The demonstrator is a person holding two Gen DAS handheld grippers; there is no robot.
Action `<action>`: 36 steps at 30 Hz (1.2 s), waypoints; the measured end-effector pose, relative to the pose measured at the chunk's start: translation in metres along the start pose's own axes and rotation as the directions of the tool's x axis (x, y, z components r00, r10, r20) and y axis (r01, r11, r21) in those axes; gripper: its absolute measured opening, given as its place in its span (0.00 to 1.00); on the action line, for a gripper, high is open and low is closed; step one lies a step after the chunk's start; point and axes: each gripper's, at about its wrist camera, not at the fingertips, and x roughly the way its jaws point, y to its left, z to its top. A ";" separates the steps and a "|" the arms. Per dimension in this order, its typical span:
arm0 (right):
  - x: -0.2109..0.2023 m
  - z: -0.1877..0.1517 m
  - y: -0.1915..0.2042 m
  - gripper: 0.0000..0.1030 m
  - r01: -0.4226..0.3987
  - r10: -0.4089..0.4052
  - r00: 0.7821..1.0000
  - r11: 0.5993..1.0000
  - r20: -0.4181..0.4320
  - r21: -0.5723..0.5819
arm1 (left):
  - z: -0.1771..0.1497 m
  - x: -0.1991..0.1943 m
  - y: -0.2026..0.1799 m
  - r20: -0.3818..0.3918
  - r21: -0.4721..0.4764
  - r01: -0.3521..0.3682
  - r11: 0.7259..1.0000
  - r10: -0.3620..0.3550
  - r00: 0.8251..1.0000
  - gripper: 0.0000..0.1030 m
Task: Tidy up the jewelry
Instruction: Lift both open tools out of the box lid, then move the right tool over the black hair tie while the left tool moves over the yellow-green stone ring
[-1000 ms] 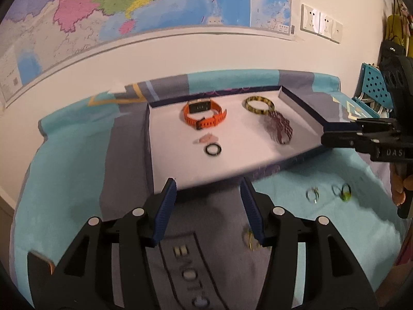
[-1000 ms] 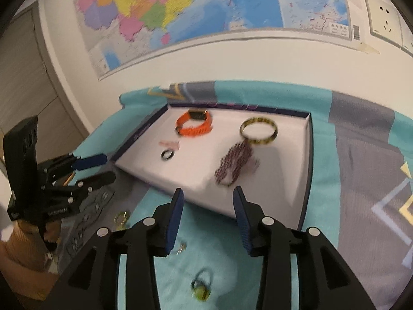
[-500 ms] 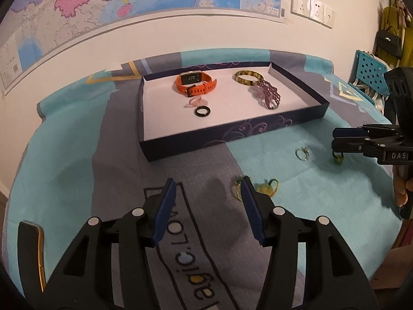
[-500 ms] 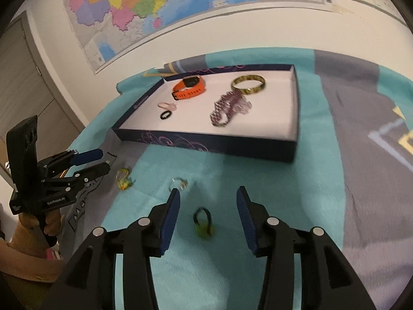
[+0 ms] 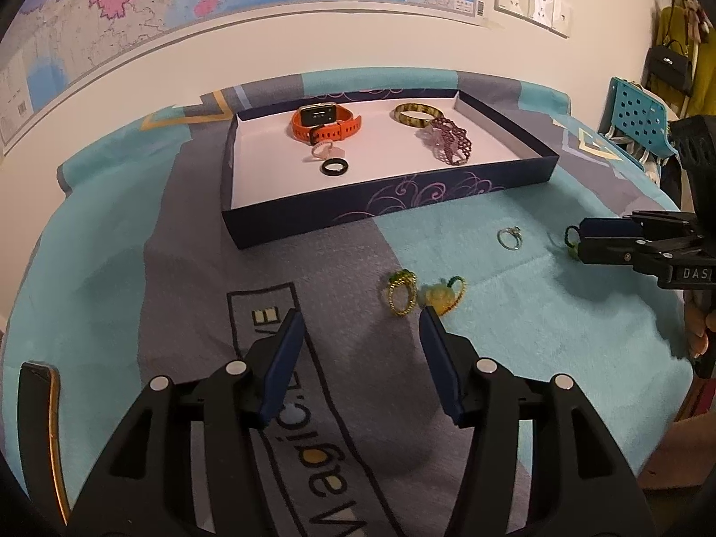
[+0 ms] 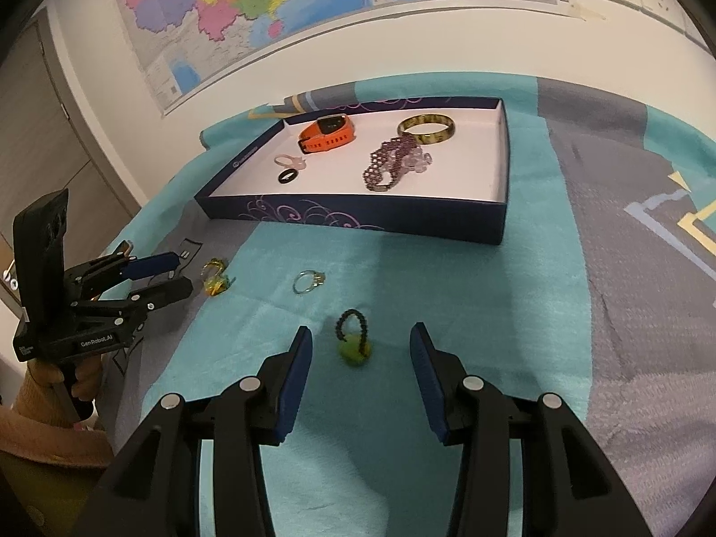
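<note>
A dark blue tray (image 5: 389,210) with a white floor holds an orange watch (image 5: 326,127), a mottled bangle (image 5: 418,114), a purple beaded bracelet (image 5: 447,141), a pink ring (image 5: 323,150) and a black ring (image 5: 335,166). On the cloth in front lie a gold ring (image 5: 401,293), a yellow charm ring (image 5: 441,296) and a silver ring (image 5: 509,238). My left gripper (image 5: 360,335) is open, just short of the gold ring. My right gripper (image 6: 360,349) is open; a green bead ring (image 6: 353,338) lies between its fingertips, untouched.
A teal and grey cloth (image 6: 492,295) covers the round table. A dark flat object with a gold edge (image 5: 40,402) lies at the near left edge. A blue perforated chair (image 5: 635,116) stands to the right. A wall with a map rises behind the tray.
Both grippers have drawn back from the tray and sunk toward the cloth, so the loose rings now lie close to the fingertips. The right jaws stand a little wider.
</note>
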 end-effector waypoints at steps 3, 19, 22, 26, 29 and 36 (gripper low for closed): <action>0.001 0.000 0.002 0.42 -0.001 0.001 1.000 1.000 0.000 -0.004 | -0.001 -0.001 -0.005 0.000 0.014 0.013 1.000 -0.013 1.000 0.52; 0.004 -0.002 0.006 0.42 0.014 -0.014 1.000 1.000 0.000 -0.024 | 0.001 0.007 -0.025 -0.024 0.042 0.124 0.991 -0.123 0.992 0.42; 0.004 -0.002 0.008 0.42 0.011 -0.011 1.000 1.000 0.001 -0.027 | 0.002 0.009 -0.027 -0.030 0.036 0.145 0.989 -0.144 0.989 0.38; 0.004 -0.002 0.009 0.42 0.013 -0.012 1.000 1.000 0.002 -0.028 | 0.003 0.011 -0.028 -0.037 0.032 0.159 0.987 -0.158 0.987 0.35; 0.003 -0.003 0.009 0.42 0.014 -0.013 1.000 1.000 0.003 -0.027 | 0.005 0.013 -0.028 -0.037 0.025 0.158 0.987 -0.157 0.987 0.35; 0.005 -0.003 0.012 0.35 0.031 -0.031 1.000 0.999 0.001 -0.040 | 0.010 0.019 -0.027 -0.037 0.015 0.156 0.988 -0.156 0.987 0.35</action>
